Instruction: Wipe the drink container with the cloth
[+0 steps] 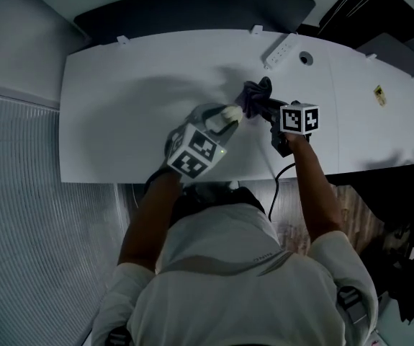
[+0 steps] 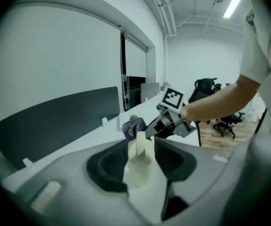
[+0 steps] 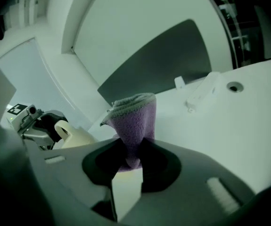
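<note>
A cream drink container (image 1: 230,114) with a handle sits between the jaws of my left gripper (image 1: 226,119), over the white table (image 1: 120,107). In the left gripper view the container (image 2: 140,166) fills the gap and both dark pads (image 2: 109,166) look pressed against its sides. My right gripper (image 1: 262,107) is shut on a purple cloth (image 1: 255,94), which stands bunched upright out of the jaws (image 3: 135,119). The cloth hangs just right of the container, close to it; I cannot tell whether they touch. From the right gripper view the container (image 3: 73,134) lies at the lower left.
A white power strip (image 1: 280,50) and a round cable hole (image 1: 306,58) lie at the table's far right. A dark partition (image 1: 192,9) runs along the back edge. Office chairs (image 2: 229,121) stand beyond the table's right end. A black cable (image 1: 277,186) hangs off the front edge.
</note>
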{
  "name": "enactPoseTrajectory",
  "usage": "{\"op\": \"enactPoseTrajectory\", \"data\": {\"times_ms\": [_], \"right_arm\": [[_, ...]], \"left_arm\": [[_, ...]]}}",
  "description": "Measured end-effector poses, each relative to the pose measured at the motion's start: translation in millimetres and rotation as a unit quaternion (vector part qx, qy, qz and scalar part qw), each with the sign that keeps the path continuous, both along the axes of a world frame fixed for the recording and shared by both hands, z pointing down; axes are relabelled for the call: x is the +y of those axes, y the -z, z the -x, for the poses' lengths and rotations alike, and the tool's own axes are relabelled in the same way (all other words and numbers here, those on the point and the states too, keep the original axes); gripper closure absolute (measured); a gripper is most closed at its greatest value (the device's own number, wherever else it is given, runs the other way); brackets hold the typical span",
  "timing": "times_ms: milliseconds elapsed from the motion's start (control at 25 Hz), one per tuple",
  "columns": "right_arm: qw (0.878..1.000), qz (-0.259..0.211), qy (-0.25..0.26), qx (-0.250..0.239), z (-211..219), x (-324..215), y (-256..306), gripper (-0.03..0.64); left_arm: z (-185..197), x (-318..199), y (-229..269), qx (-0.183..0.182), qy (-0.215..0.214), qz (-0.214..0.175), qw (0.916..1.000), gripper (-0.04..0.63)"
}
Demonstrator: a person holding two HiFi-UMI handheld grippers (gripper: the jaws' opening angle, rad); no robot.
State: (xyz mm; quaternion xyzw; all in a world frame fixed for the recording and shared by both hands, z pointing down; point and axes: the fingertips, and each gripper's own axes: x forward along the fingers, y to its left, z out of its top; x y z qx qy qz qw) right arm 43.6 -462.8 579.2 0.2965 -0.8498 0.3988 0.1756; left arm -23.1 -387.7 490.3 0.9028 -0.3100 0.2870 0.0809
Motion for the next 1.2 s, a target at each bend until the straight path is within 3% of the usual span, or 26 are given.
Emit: {"op": "enactPoseTrajectory", "data": {"times_ms": [200,360,560,840,1000,1200], "right_arm": [[0.991,-0.094,-0.098,0.014,-43.3,30.0,48.6,0.526],[0.979,-0.156,-0.133,0.011,-58.4,59.8,95.2,0.526],[0.96,-0.221,-0.173,-0.001,-61.7,93.7,152.0,0.526],[0.925,-0.322,-0.201,-0.005,-54.9,126.5,232.5,0.528],[0.91,-0.364,-0.198,0.02,-55.0,138.7,259.6,0.529],[0.904,-0.374,-0.203,0.031,-55.5,142.5,271.4,0.529]], "left_arm": [[19.4,11.1,39.5,0.069,0.034,-0.015,0.9969,0.428],[52.2,14.0,73.1,0.097,0.099,-0.053,0.989,0.528],[85.9,35.9,115.1,0.136,0.139,-0.096,0.9763,0.588],[108.9,75.7,174.8,0.198,0.15,-0.157,0.9559,0.591],[115.0,79.3,193.5,0.205,0.166,-0.194,0.9447,0.591],[110.6,75.9,195.7,0.206,0.16,-0.201,0.9442,0.591]]}}
